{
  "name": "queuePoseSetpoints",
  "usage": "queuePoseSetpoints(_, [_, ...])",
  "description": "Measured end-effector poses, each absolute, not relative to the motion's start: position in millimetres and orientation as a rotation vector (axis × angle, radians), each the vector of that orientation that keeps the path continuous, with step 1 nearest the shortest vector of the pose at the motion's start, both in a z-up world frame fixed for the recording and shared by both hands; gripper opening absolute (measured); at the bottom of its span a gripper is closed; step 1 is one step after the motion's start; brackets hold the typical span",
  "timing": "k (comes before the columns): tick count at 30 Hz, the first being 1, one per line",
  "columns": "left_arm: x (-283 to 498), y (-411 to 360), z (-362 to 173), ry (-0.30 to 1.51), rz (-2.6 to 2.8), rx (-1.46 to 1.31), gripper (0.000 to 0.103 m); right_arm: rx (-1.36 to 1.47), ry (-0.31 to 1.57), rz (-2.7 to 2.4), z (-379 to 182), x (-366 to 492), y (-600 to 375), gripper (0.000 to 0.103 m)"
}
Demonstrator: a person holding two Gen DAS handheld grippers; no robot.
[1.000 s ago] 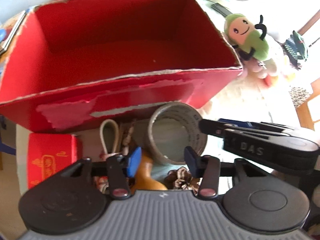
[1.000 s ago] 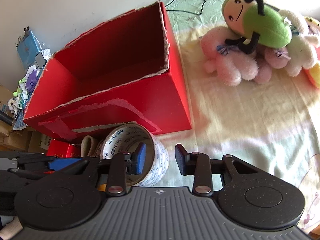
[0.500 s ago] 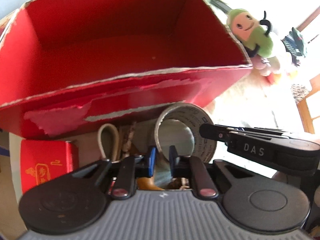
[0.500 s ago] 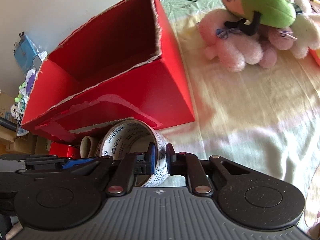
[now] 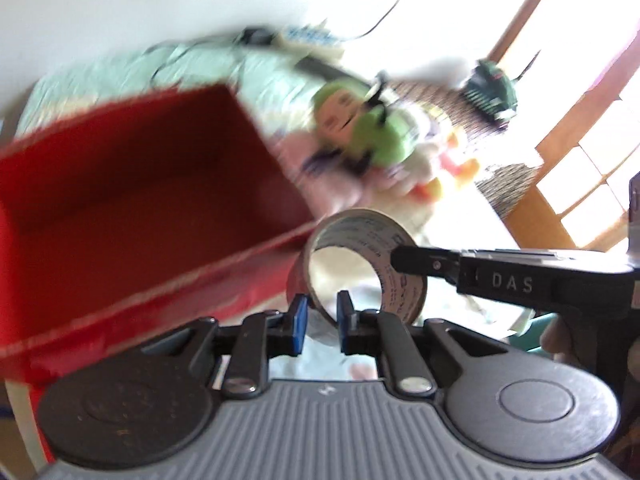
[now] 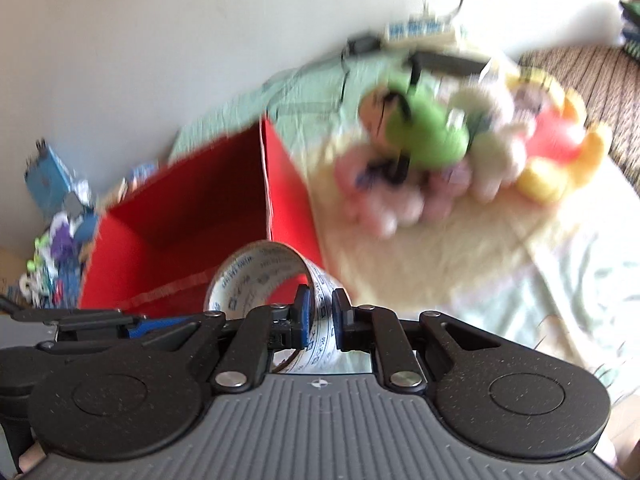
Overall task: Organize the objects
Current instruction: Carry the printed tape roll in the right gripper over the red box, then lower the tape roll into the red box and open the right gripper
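Right now both of my grippers have the same tape roll point(image 5: 362, 264). My left gripper point(image 5: 319, 318) has its blue-padded jaws drawn in on the near wall of the ring, one pad inside the hole and one outside, with only the tape's thickness between them. My right gripper point(image 6: 321, 312) pinches the opposite wall of the roll point(image 6: 276, 276) the same way, its jaws nearly together on the printed white band. In the left wrist view my right gripper's black finger, marked DAS, reaches in from the right and lies against the roll's outer face.

The roll stands on edge in my grip, its hole facing partly toward the left camera, and sits just beside the near right corner of the red box point(image 5: 132, 208). That box is open-topped with ragged torn rims; I see nothing inside it from either view point(image 6: 192, 208).

Beyond the box, on the pale cloth-covered bed point(image 6: 460, 264), a pile of soft toys lies well apart from the roll, a green plush point(image 5: 372, 136) on top of pink and white ones point(image 6: 432, 132). A power strip point(image 6: 420, 30) and cables lie along the far edge by the wall. Both pictures are badly smeared, so finer detail is lost.
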State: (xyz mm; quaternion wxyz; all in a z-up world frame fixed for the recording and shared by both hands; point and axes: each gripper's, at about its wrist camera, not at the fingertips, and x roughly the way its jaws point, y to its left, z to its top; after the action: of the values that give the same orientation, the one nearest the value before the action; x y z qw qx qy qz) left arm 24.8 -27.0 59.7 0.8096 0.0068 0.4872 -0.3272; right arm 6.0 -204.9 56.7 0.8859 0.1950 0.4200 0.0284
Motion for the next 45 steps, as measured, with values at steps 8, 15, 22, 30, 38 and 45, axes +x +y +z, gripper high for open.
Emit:
queuePoseSetpoints(8, [42.7, -5.5, 90.6, 0.918, -0.718, -0.051, 0.009, 0.271, 0.757, 0.075, 102.7, 22.3, -184.2, 0.013])
queuePoseSetpoints(15, [55.2, 24.3, 101.7, 0.853, -0.639, -0.089, 0.009, 0.251, 0.748, 0.161, 104.2, 56.4, -169.7, 0.013])
queuePoseSetpoints(22, [114.5, 51.2, 75.3, 0.914, -0.495, -0.118, 0.009, 0.161, 0.816, 0.235, 74.0, 125.7, -126.4, 0.011])
queuePoseSetpoints(30, [164.6, 53.6, 16.6, 1.032, -0.444, -0.162, 0.009, 0.026, 0.935, 0.240, 35.7, 171.2, -103.2, 0.010])
queuePoseSetpoints(38, [177.0, 47.3, -5.9, 1.080, -0.443, -0.158, 0.009, -0.076, 0.943, 0.227, 22.9, 181.4, -93.4, 0.011])
queuePoseSetpoints(45, [170.9, 46.0, 0.5, 1.011, -0.404, -0.046, 0.021, 0.030, 0.914, 0.275, 33.3, 177.5, -106.2, 0.023])
